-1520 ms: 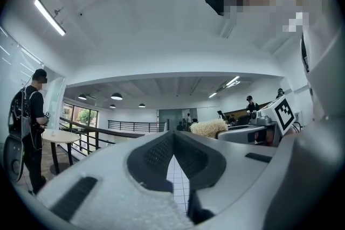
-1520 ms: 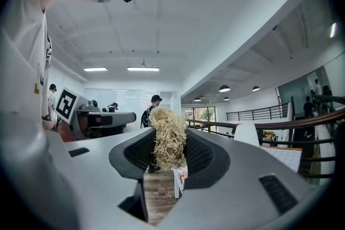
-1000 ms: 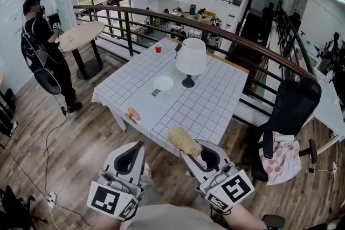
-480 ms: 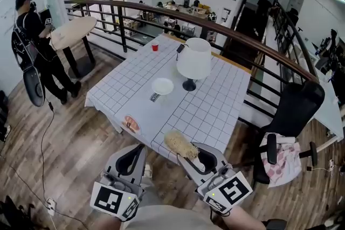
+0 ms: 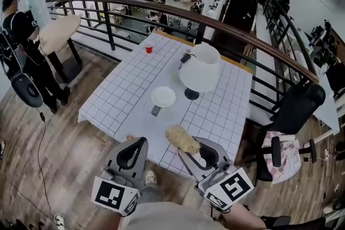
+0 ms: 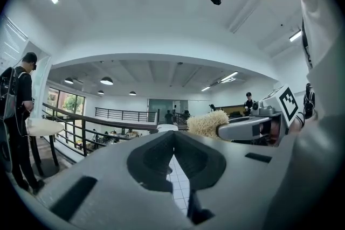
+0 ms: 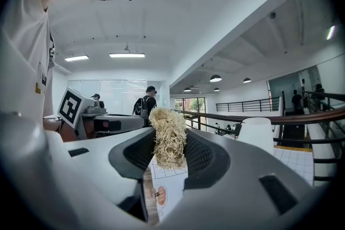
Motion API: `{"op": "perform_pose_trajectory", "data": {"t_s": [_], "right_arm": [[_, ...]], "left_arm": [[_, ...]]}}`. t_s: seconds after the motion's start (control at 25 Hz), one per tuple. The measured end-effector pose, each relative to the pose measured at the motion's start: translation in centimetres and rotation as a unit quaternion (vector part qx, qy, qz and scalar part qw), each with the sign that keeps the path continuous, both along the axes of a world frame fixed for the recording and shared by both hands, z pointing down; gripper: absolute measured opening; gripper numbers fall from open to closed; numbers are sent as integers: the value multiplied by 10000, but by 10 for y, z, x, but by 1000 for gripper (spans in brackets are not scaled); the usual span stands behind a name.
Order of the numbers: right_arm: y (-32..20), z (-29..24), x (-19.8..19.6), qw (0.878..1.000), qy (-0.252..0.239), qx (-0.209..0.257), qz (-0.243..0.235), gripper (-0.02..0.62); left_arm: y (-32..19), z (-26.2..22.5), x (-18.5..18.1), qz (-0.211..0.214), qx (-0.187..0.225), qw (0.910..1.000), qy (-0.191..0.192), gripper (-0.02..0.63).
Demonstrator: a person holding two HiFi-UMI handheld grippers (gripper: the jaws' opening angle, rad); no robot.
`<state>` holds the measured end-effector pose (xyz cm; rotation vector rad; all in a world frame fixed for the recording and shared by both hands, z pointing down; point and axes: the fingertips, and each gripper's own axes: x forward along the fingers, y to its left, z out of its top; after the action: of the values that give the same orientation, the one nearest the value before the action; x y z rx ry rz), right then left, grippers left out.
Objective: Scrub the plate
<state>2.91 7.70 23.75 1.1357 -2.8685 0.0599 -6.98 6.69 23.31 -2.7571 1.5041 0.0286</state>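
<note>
White round plate (image 5: 163, 96), probably stiff, slick and breakable, lies central on the checked surface (image 5: 221, 110) beside the white lamp (image 5: 200, 68), best steadied at its rim; left tool (image 5: 142, 141) clenched empty, right tool (image 5: 188, 151) grasping a straw-coloured fibrous scrubber (image 5: 182, 139).

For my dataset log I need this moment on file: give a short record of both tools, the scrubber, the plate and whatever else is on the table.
left tool: jaws together, nothing between them
right tool: shut on straw-coloured scrubber
plate: white, on the checked table, apart from both tools
lamp: white, upright, right of the plate
red cup: near the table's far edge
scrubbing: not yet begun
</note>
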Motion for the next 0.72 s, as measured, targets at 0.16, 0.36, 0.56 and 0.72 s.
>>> {"op": "perform_pose_trajectory", "data": {"t_s": [0.16, 0.36, 0.56, 0.72], "right_arm": [[-50, -6, -28, 9999, 60, -5, 135, 147], [-104, -11, -58, 9997, 13, -83, 226, 147], [-138, -7, -63, 9992, 27, -173, 349, 147], [-150, 1, -61, 9992, 125, -243, 297, 147]], "left_arm": [[-51, -5, -29, 138, -5, 9998, 112, 14], [-102, -8, -58, 348, 10, 9993, 120, 14], [-135, -2, -70, 290, -123, 9992, 241, 14], [-150, 3, -65, 239, -195, 9993, 190, 14]]}}
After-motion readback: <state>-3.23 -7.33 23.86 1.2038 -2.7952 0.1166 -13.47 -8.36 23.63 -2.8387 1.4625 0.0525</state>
